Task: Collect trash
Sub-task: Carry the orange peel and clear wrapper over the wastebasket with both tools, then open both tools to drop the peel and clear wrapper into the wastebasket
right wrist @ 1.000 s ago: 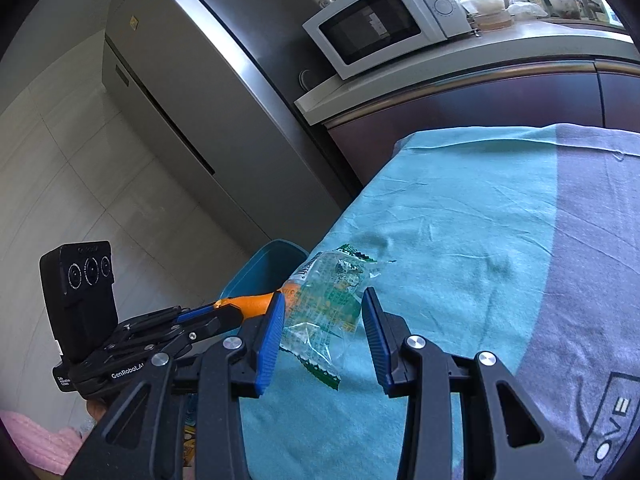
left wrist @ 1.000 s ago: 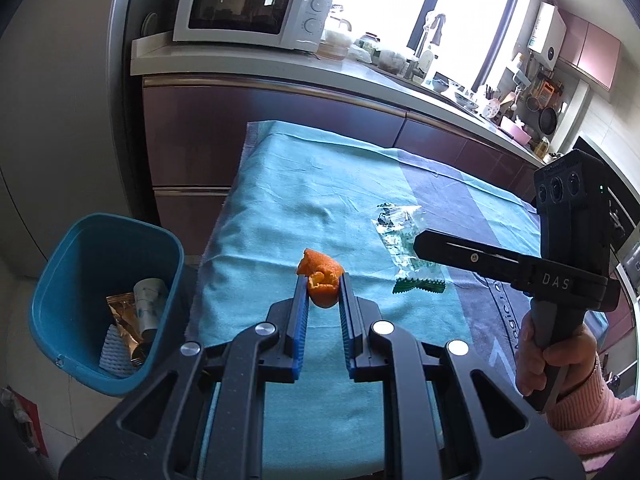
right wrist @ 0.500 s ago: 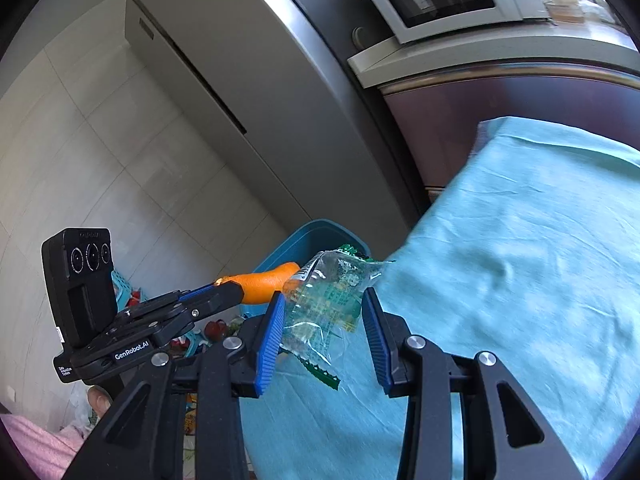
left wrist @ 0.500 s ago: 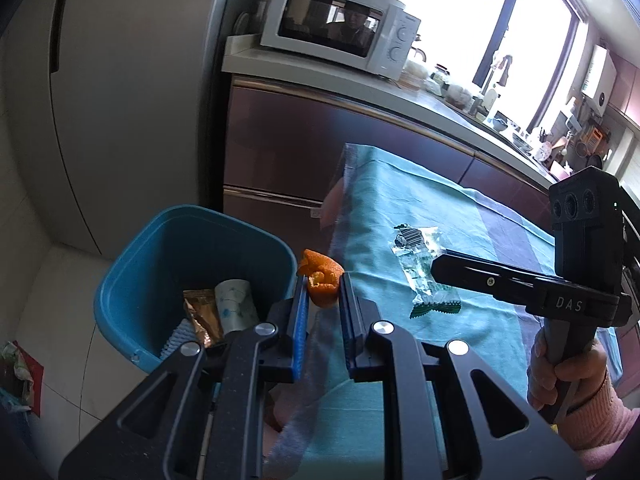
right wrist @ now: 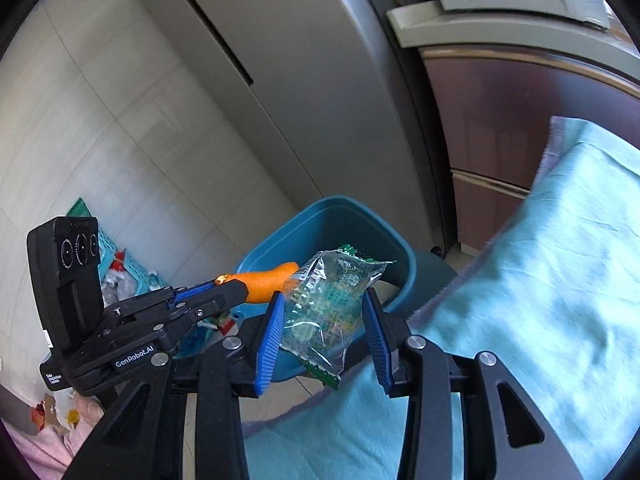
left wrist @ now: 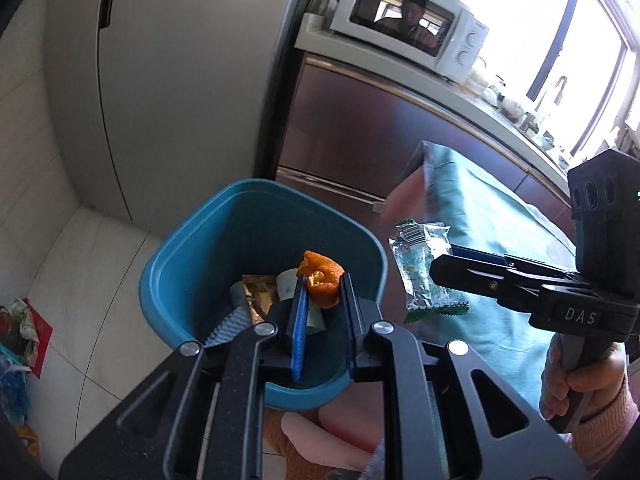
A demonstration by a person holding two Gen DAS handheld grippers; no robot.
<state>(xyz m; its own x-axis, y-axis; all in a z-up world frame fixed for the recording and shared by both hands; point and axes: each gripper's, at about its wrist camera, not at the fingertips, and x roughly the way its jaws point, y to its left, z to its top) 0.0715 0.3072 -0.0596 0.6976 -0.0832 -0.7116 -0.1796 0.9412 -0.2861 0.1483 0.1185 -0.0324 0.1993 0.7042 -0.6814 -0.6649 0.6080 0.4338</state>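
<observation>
1. A refrigerator (left wrist: 168,80) stands behind a blue trash bin (left wrist: 208,248) on the floor.
2. A teal cloth (right wrist: 560,280) covers the desk beside the bin.
3. The right tongs (right wrist: 326,328) grip a clear snack wrapper (right wrist: 328,304) near the bin's rim.
4. The left tongs (left wrist: 322,300), narrow, pinch an orange peel (left wrist: 320,280) over the bin.

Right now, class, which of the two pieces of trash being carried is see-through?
The plastic wrapper in the right gripper; the left gripper holds solid orange peel.
</observation>
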